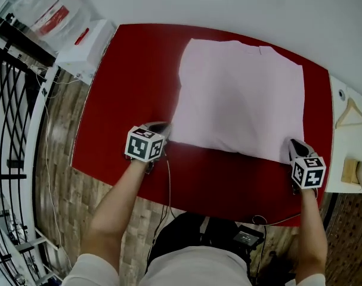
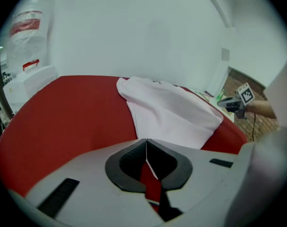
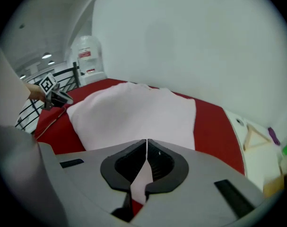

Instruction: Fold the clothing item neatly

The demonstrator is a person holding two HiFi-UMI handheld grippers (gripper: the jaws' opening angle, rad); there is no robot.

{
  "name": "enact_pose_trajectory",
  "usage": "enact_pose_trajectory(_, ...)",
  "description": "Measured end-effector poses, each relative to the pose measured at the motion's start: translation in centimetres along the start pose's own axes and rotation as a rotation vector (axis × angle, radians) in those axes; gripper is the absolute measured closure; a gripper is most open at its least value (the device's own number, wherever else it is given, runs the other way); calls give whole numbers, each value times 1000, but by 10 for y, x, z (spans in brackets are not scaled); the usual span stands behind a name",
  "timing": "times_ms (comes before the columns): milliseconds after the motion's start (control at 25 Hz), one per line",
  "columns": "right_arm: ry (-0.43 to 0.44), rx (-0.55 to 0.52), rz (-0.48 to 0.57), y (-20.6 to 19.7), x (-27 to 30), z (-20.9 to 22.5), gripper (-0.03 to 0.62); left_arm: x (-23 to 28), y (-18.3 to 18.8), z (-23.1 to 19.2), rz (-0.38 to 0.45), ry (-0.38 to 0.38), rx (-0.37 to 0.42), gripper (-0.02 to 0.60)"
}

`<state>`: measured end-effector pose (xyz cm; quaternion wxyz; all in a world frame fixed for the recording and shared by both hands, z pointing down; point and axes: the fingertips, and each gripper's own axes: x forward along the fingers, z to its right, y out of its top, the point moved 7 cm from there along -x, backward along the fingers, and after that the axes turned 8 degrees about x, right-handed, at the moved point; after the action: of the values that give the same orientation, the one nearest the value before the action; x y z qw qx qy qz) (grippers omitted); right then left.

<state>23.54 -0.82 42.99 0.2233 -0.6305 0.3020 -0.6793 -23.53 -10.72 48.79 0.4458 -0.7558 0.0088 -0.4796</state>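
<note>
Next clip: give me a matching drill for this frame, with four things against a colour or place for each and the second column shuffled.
Things:
1. garment
2. table
3. hanger
4. bag

Colour or place:
A. solid red
B. far left, past the table's corner
C. pale pink, spread flat
D. on the white surface at the right

Pairs: 1-C; 2-A; 3-D; 4-B

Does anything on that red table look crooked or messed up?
Nothing is spilled or damaged. Only the pale pink garment on the red table looks a little untidy: its far left corner bunches up instead of lying flat, which shows best in the left gripper view.
</note>
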Motion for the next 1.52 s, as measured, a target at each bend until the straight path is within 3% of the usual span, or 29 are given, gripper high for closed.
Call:
enact_pose_trajectory(280, 269, -246, 76, 105, 92, -136, 579, 15, -2, 13, 14, -6, 38, 575)
enact_pose_trajectory(560, 370, -342, 67, 164, 203, -237, 579, 16, -2, 16, 4, -38, 13, 577)
enact_pose_trajectory(840, 368, -455, 62, 218, 272, -281, 579, 6, -12, 17, 18, -60, -123, 577)
enact_pose_trajectory(1040, 355, -508, 50, 245, 306, -299, 579, -1, -22, 21, -7, -60, -123, 577)
enact_pose_trajectory(1240, 286, -498, -6, 249, 336, -296, 580, -5, -27, 22, -29, -85, -144, 578)
enact_pose_trajectory(1520, 272, -435, -24, 257, 346, -290, 580, -7, -29, 18, -40, -118, -166, 578)
